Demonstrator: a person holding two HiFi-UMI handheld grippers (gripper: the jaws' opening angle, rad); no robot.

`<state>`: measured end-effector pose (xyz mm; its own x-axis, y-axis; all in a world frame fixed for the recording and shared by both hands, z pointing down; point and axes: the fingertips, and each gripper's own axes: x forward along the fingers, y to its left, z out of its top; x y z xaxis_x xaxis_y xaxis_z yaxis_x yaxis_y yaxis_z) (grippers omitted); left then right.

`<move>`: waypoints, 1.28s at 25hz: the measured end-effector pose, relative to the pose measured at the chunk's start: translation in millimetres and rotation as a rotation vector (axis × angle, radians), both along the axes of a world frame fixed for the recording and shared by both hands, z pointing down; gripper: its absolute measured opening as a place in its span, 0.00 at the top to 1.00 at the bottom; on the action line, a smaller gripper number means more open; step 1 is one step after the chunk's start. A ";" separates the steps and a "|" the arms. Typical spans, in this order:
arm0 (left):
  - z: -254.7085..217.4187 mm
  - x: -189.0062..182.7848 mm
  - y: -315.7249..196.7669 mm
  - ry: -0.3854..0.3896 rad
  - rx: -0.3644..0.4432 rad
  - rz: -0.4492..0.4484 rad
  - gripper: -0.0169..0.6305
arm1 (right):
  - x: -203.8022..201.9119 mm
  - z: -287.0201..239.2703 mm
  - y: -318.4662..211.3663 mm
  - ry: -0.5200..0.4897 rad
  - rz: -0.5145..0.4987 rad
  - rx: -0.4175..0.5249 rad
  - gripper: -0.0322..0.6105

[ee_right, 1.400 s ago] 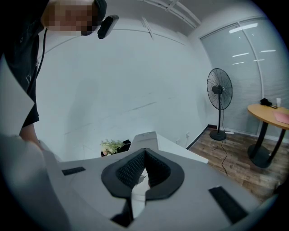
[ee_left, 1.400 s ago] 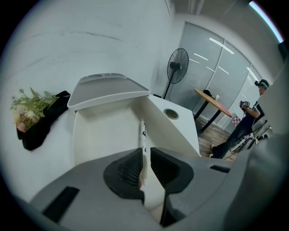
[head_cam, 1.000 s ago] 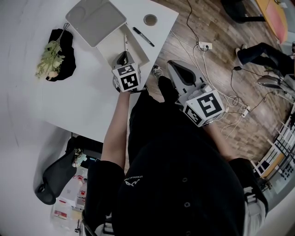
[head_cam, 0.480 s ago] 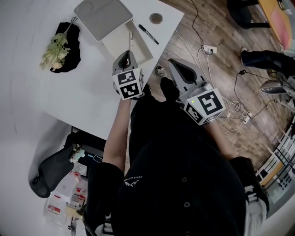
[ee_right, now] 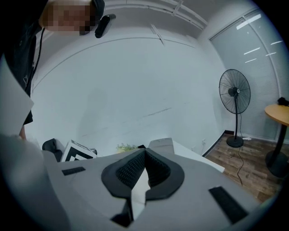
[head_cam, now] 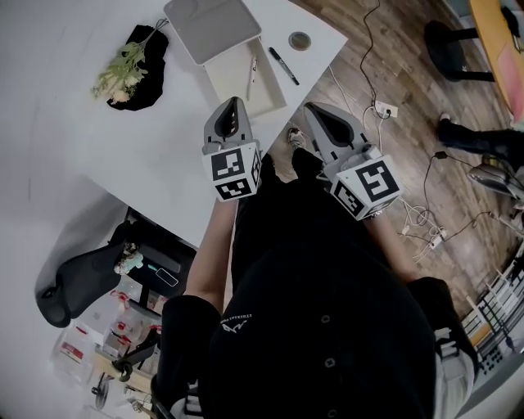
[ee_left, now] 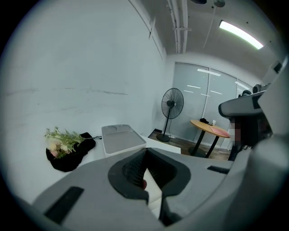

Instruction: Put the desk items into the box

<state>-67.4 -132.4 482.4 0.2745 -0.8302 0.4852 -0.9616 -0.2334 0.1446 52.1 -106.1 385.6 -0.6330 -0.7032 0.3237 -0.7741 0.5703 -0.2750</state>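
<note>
Keeping left gripper (head_cam: pixel 232 105) closed and empty, with jaws pressed together, hovering over the white desk (head_cam: pixel 164 155) at the near end of the open box (head_cam: pixel 229 86). Keeping right gripper (head_cam: pixel 313 110) closed and empty too, hanging just off the desk edge above wood floor (head_cam: pixel 393 41).

Spotting black marker (head_cam: pixel 283 65) lying on the desk just right of the box, and a small round disc (head_cam: pixel 300 40) near the far corner. Counting both as outside the box. Noting 1 slim pen (head_cam: pixel 252 70) already lying inside it. Noting grey lid (head_cam: pixel 211 24) sitting at the box's far end, and dried bouquet (head_cam: pixel 123 69) on black cloth (head_cam: pixel 151 82) well to the left.

Judging marker as light, stiff, smooth and likely prone to rolling, so favouring a pinch across the barrel at mid-length. Reading its long axis as running diagonally, far-left to near-right in head view, roughly parallel to the box's long side. Not managing to tell cap end from tail. Judging disc as thin, flat and awkward to lift, probably needing an edge pinch.
</note>
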 end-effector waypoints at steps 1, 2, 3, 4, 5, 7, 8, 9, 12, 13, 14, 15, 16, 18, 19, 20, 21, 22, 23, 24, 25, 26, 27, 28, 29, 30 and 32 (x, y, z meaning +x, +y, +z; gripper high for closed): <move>-6.6 -0.9 3.6 0.000 0.015 -0.005 0.96 | -1.7 -1.2 -0.2 -0.005 -0.009 0.003 0.95; -13.2 -2.0 7.1 0.002 0.027 -0.012 0.96 | -3.5 -2.4 -0.6 -0.009 -0.019 0.007 0.95; -20.0 -3.0 10.5 0.006 0.040 -0.020 0.96 | -5.4 -3.9 -1.0 -0.013 -0.030 0.012 0.95; -27.3 -4.0 13.8 0.010 0.055 -0.029 0.96 | -7.4 -6.1 -1.7 -0.015 -0.044 0.019 0.95; -35.0 -4.9 17.0 0.014 0.071 -0.039 0.96 | -9.3 -8.6 -2.3 -0.017 -0.059 0.026 0.95; -50.3 -6.6 23.1 0.024 0.102 -0.064 0.96 | -12.0 -13.3 -3.0 -0.026 -0.083 0.037 0.95; -57.7 -7.5 26.2 0.029 0.117 -0.078 0.96 | -13.0 -15.4 -3.0 -0.033 -0.094 0.041 0.95; -64.8 -8.1 29.3 0.034 0.131 -0.092 0.96 | -14.4 -18.0 -2.8 -0.041 -0.106 0.047 0.95; -84.2 -7.4 37.8 0.040 0.175 -0.123 0.96 | -17.0 -25.2 -2.1 -0.058 -0.144 0.067 0.95; -90.1 -6.1 40.5 0.041 0.189 -0.130 0.96 | -16.8 -27.0 -1.7 -0.062 -0.154 0.073 0.95; -96.0 -4.5 43.3 0.042 0.205 -0.137 0.96 | -16.4 -28.8 -1.2 -0.065 -0.164 0.079 0.95; -102.1 -2.7 46.2 0.042 0.221 -0.142 0.96 | -16.0 -30.8 -0.5 -0.067 -0.175 0.086 0.95; -108.3 -0.6 49.2 0.039 0.238 -0.146 0.96 | -15.8 -33.3 0.2 -0.070 -0.187 0.093 0.95; -121.3 4.5 55.4 0.028 0.274 -0.155 0.96 | -15.1 -39.2 1.3 -0.076 -0.215 0.108 0.95; -127.8 7.8 58.6 0.021 0.292 -0.160 0.96 | -13.8 -41.7 1.9 -0.079 -0.227 0.114 0.95; -133.8 11.5 61.8 0.013 0.308 -0.165 0.96 | -11.9 -43.6 2.6 -0.082 -0.237 0.119 0.95; -138.9 15.2 64.8 0.006 0.322 -0.170 0.96 | -9.8 -45.2 3.1 -0.085 -0.246 0.124 0.95; -143.4 18.8 67.5 0.000 0.334 -0.173 0.96 | -7.8 -46.9 3.5 -0.089 -0.254 0.129 0.95; -147.1 22.4 70.2 -0.006 0.344 -0.174 0.96 | -6.1 -48.6 4.0 -0.092 -0.262 0.136 0.95; -150.1 25.8 73.0 -0.011 0.352 -0.175 0.96 | -4.6 -50.5 4.9 -0.093 -0.272 0.143 0.95; -152.3 28.9 76.3 -0.014 0.359 -0.177 0.96 | -3.0 -52.3 6.2 -0.094 -0.283 0.151 0.95; -153.8 32.0 79.9 -0.014 0.365 -0.182 0.96 | -1.3 -53.8 8.0 -0.095 -0.293 0.157 0.95; -154.5 35.3 83.5 -0.012 0.370 -0.186 0.96 | 0.9 -54.9 9.9 -0.096 -0.301 0.163 0.95; -154.6 39.0 86.8 -0.010 0.374 -0.190 0.96 | 3.5 -55.8 12.0 -0.098 -0.309 0.167 0.95; -154.0 43.1 89.9 -0.008 0.377 -0.194 0.96 | 6.7 -56.3 13.9 -0.100 -0.317 0.170 0.95; -153.0 47.4 92.8 -0.007 0.378 -0.197 0.96 | 10.1 -56.6 15.8 -0.102 -0.323 0.174 0.95; -150.7 55.7 98.3 -0.008 0.378 -0.202 0.96 | 16.3 -56.6 19.8 -0.102 -0.335 0.180 0.95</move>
<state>-11.7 -34.1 331.7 0.0853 -0.9868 0.1375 -0.9941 -0.0751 0.0777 68.5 -86.3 328.9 -0.8597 -0.4920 0.1374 -0.5107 0.8329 -0.2132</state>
